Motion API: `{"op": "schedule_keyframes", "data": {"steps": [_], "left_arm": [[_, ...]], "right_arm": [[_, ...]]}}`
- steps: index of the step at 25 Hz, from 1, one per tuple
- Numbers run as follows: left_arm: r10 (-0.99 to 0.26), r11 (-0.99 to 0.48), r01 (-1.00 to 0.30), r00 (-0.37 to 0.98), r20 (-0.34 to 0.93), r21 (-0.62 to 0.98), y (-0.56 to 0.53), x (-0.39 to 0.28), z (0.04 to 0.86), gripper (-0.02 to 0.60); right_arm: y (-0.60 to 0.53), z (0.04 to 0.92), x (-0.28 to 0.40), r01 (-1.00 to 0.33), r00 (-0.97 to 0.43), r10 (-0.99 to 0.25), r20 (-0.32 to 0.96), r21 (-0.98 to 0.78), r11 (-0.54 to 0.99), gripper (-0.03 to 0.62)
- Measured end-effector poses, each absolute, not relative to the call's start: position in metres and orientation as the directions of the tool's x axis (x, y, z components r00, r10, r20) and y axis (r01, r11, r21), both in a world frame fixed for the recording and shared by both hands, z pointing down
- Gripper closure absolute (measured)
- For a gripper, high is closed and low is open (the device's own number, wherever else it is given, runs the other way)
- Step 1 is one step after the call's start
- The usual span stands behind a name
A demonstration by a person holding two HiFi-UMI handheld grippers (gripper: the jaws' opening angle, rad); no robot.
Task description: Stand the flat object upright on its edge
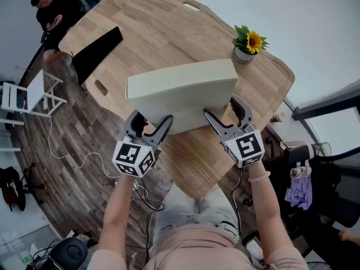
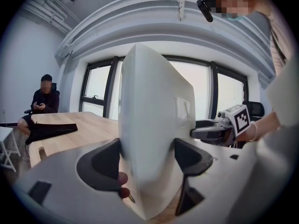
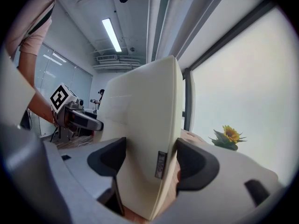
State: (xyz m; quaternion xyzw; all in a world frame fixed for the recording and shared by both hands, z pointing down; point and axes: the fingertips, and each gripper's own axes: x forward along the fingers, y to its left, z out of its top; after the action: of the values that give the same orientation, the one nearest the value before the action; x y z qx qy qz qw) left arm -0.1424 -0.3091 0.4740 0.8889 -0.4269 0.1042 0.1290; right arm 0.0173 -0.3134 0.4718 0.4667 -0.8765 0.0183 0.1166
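Observation:
A cream flat slab [image 1: 181,91] stands upright on its long edge on the wooden table [image 1: 163,27], its broad face towards me. My left gripper [image 1: 152,122] is shut on its lower left part, and my right gripper [image 1: 222,110] is shut on its lower right part. In the left gripper view the slab [image 2: 154,125] rises edge-on between the two dark pads [image 2: 105,162], which touch both faces; the right gripper [image 2: 210,133] shows beyond it. The right gripper view shows the slab [image 3: 145,125] pinched the same way between its pads [image 3: 196,164].
A small potted sunflower [image 1: 248,43] stands at the table's right corner behind the slab. A black flat item [image 1: 97,52] lies at the table's left edge. A person [image 1: 56,7] sits beyond that corner. A white chair [image 1: 31,94] is on the floor at left.

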Motion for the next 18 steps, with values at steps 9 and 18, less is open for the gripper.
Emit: {"op": "schedule_keyframes", "data": {"steps": [9, 18], "left_arm": [[-0.739, -0.604, -0.788, 0.610, 0.286, 0.119, -0.301, -0.142, 0.474, 0.249], [-0.743, -0.604, -0.790, 0.606, 0.284, 0.105, -0.293, -0.141, 0.474, 0.245]], "right_arm": [[-0.306, 0.473, 0.018, -0.818, -0.543, -0.811, 0.217, 0.081, 0.569, 0.256], [-0.300, 0.473, 0.018, -0.809, -0.555, -0.803, 0.219, 0.086, 0.582, 0.256]]}}
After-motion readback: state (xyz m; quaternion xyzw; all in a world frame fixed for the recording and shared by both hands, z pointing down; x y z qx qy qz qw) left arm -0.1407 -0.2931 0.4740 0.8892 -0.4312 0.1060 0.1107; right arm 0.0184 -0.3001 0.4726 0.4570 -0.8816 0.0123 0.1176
